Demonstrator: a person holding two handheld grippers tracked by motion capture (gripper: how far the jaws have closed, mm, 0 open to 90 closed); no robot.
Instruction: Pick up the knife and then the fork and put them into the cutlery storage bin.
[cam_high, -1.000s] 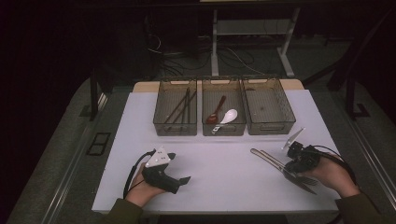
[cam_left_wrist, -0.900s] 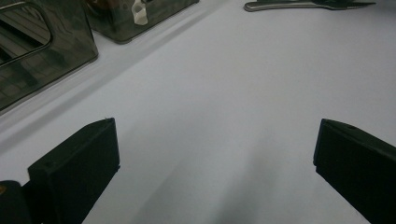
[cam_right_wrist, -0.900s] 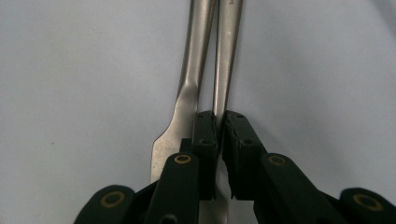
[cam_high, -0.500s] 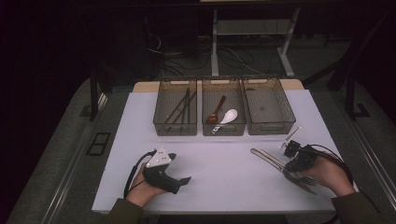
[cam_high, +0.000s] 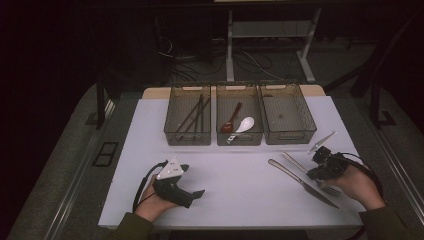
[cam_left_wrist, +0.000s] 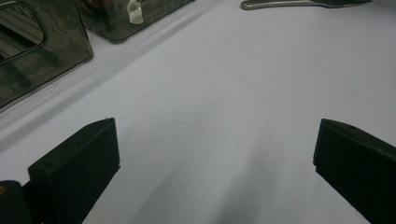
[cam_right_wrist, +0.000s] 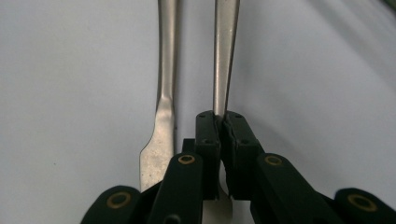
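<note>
Two metal utensils lie side by side on the white table at the right. One is a table knife (cam_high: 300, 182) (cam_right_wrist: 164, 93). Beside it a slimmer metal utensil (cam_high: 295, 161) (cam_right_wrist: 225, 51) has its handle clamped between the pads of my right gripper (cam_high: 316, 172) (cam_right_wrist: 219, 116), which is shut on it low over the table. I cannot tell what its hidden end is. At the front left, my left gripper (cam_high: 196, 193) (cam_left_wrist: 215, 154) rests on the table with its jaws wide apart and only bare table between them.
Three dark clear bins stand in a row at the back: the left bin (cam_high: 187, 137) holds chopsticks, the middle bin (cam_high: 239, 139) a brown spoon and a white spoon (cam_high: 244, 125), and the right bin (cam_high: 290, 136) looks bare. Another thin metal piece (cam_high: 321, 141) lies right of the bins.
</note>
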